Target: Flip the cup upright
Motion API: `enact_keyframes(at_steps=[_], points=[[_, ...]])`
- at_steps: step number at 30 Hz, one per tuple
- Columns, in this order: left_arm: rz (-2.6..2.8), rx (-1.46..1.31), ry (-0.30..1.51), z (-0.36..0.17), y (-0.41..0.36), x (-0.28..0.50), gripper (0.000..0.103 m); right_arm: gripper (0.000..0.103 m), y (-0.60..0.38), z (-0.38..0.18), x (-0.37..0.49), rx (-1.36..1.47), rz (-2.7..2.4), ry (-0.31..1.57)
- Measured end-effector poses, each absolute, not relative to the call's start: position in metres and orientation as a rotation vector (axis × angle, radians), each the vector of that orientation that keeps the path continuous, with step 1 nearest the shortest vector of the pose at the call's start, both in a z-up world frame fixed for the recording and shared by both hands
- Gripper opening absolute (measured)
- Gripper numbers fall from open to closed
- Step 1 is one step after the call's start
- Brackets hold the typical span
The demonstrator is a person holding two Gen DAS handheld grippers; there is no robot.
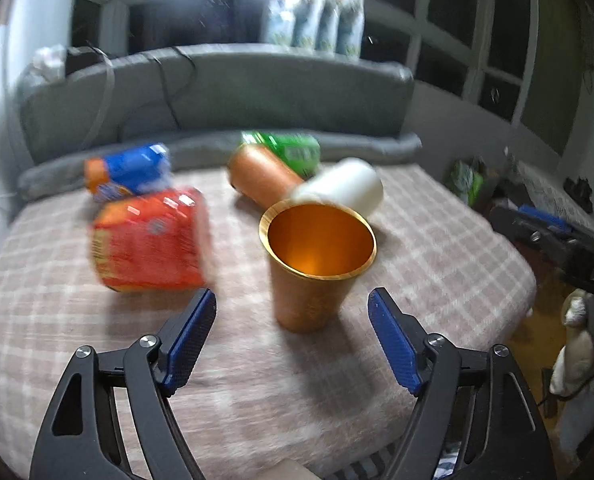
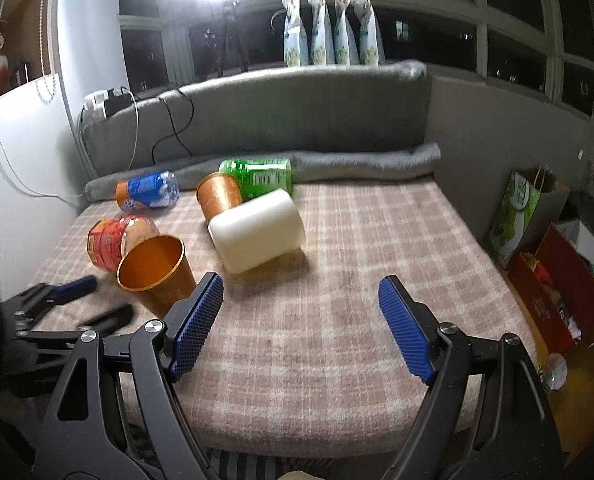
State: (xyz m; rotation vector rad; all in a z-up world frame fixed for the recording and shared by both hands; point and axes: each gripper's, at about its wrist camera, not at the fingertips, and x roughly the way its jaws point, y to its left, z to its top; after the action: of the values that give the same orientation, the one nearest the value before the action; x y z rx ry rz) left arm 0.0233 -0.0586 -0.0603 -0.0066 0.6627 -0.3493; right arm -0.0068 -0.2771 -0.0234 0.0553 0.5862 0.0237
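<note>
Red snack pack point(image 1: 149, 240) lying at far left of the plaid-covered bed point(image 1: 437, 240); blue-labelled bottle point(image 1: 129, 174) behind it. Left tool point(image 1: 293, 338) spread wide, gripping nothing. Orange metal cup point(image 1: 313, 268) standing mouth up, base on the bed, long axis near vertical, directly ahead of and between the left tool's fingers, untouched. Second orange cup point(image 1: 263, 178) on its side behind, axis running away toward the cushion; green can point(image 1: 293, 152) and white cylinder point(image 1: 345, 188) beside it. Right tool point(image 2: 301, 328) likewise spread and empty; white cylinder ahead of it. Judged: left tool nearer the upright cup.
</note>
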Motion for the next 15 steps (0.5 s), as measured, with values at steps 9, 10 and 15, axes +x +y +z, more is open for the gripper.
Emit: enact_keyframes(at_steps=[9,10,15], points=[[-0.143,-0.025,0.353,-0.003,-0.027,-0.018,0.082,0.099,-0.263,-0.006,-0.018,0.020,-0.016,0.446],[-0.124,-0.030,0.332,0.001,-0.024,-0.020,0.082,0.100,-0.262,-0.005,-0.019,0.019,-0.019,0.436],[-0.070,-0.045,0.287,0.010,-0.014,-0.025,0.082,0.103,-0.261,0.003,-0.026,0.026,-0.045,0.370]])
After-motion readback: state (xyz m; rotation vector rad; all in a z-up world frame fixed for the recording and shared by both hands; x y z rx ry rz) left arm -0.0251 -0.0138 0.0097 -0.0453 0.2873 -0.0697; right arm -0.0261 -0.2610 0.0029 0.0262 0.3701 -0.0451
